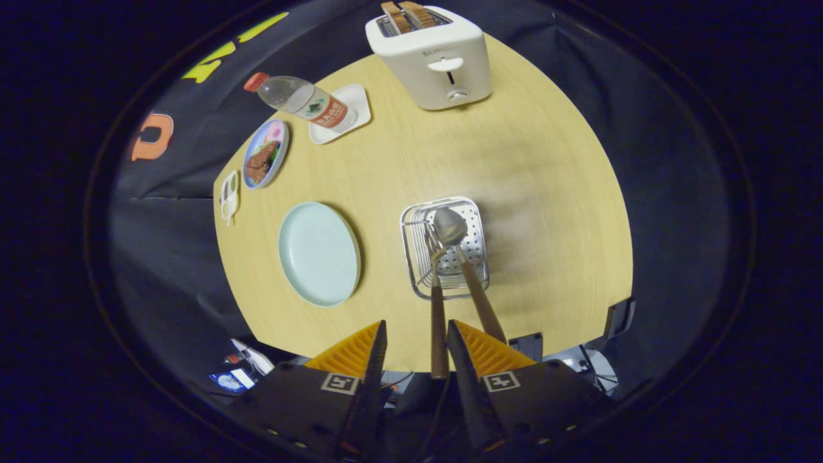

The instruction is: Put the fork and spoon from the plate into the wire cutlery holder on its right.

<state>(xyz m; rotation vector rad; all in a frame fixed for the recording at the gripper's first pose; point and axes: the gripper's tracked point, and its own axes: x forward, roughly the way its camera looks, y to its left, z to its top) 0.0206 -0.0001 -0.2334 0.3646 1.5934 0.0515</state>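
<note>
The wire cutlery holder [411, 222] stands on the wooden table [546, 193], just ahead of my fingers. Both the spoon [449, 226] and the fork [439, 321] are in it, heads down, wooden handles rising toward me. The spoon's handle leans to the right, past my right finger. The fork's handle end shows in the gap between my fingers, close to the right one and pressed by neither. My gripper [416, 325] is open above the table's near edge. To the left of the holder lies the pale green plate [318, 254], with nothing on it.
A white toaster [434, 58] with toast in its slots stands at the far side. A water bottle [302, 99] lies on a small white tray [350, 106] at the far left, beside a blue dish of food [265, 153] and a white item [229, 196] at the table's edge.
</note>
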